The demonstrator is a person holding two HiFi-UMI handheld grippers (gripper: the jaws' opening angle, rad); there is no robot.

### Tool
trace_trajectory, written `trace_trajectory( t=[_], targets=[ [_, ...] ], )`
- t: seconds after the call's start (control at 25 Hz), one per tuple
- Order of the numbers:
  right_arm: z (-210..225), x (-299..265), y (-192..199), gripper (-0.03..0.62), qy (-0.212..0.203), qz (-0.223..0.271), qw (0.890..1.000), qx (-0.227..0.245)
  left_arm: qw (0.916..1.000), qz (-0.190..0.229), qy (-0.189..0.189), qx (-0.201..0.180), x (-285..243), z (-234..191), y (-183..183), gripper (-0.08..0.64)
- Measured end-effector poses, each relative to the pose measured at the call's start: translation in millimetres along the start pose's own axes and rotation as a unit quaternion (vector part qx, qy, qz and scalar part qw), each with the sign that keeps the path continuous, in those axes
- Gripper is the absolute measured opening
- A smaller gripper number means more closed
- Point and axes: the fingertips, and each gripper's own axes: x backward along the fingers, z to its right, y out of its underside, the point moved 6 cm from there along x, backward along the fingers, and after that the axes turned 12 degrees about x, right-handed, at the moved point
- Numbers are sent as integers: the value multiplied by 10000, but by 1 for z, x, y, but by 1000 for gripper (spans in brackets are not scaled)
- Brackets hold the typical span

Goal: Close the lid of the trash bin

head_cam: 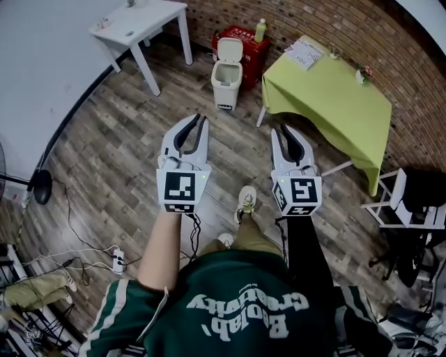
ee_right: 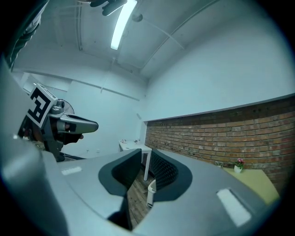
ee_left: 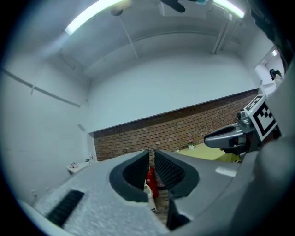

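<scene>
While the left gripper [head_cam: 201, 120] and right gripper [head_cam: 280, 131] hold their fingers [head_cam: 174, 132] slightly spread on nothing, the trash bin [head_cam: 227, 84] stands at upper centre, well apart, lid [head_cam: 230, 49] upright; a hard shove could topple it.

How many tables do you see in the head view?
2. A white table stands at the upper left; a table with a green cloth stands at the right, by the brick wall. Others may be out of view.

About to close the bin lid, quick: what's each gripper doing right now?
Left gripper: jaws slightly apart, empty.
Right gripper: open, empty.
</scene>
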Motion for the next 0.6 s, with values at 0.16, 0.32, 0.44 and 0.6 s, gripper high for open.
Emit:
trace_trajectory(
  t=[0.16, 0.32, 0.44, 0.6],
  targets=[
    [9, -13, 3, 28, 5, 93, 10000, 3, 10000, 57, -57, 49, -16, -1, 1, 30],
    [22, -39, 6, 33, -74, 149, 9999, -18, 9999, 36, -76, 93, -44, -8, 1, 28],
    [37, -60, 12, 41, -77, 152, 9998, -70, 9999, -6, -99, 95, -70, -13, 2, 29],
    [60, -88, 22, 47, -67, 139, 9998, -119, 9998, -55, -146, 82, -105, -18, 3, 42]
  ],
)
